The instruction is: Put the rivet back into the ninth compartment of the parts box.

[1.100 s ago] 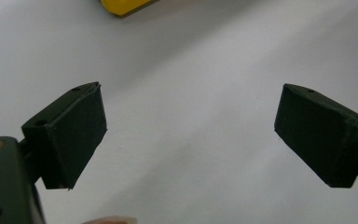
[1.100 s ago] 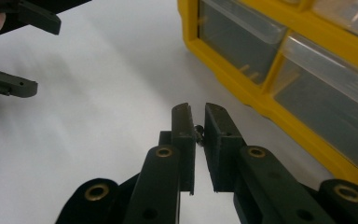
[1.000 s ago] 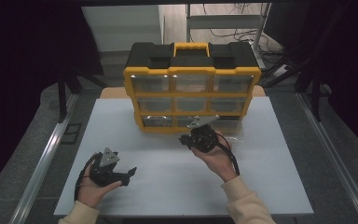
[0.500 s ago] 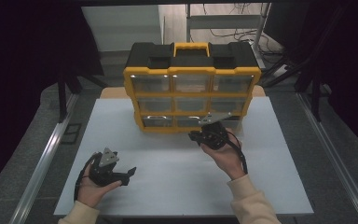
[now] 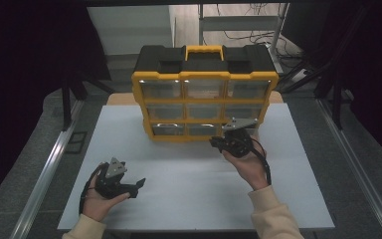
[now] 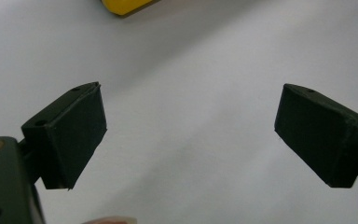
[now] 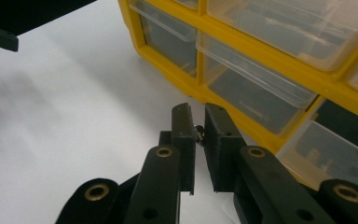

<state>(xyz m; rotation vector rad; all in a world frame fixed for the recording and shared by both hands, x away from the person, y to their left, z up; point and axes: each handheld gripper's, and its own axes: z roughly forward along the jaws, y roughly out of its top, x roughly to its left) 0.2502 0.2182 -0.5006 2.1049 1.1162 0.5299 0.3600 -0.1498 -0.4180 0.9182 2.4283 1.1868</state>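
Your right gripper (image 7: 199,133), jaws nearly shut on a tiny dark part (image 7: 198,129), sits just in front of the yellow drawer organizer's (image 5: 205,79) bottom-right drawer (image 7: 328,156), pulled partly out, while your left gripper (image 5: 129,185) rests wide open and empty, well apart.

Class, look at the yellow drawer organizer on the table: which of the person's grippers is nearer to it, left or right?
Right. The right gripper is just in front of the yellow drawer organizer, by its bottom row of drawers. The left gripper sits apart from it, near the table's front edge.

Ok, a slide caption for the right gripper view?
Right gripper pinches a tiny dark part beside the yellow drawer organizer.
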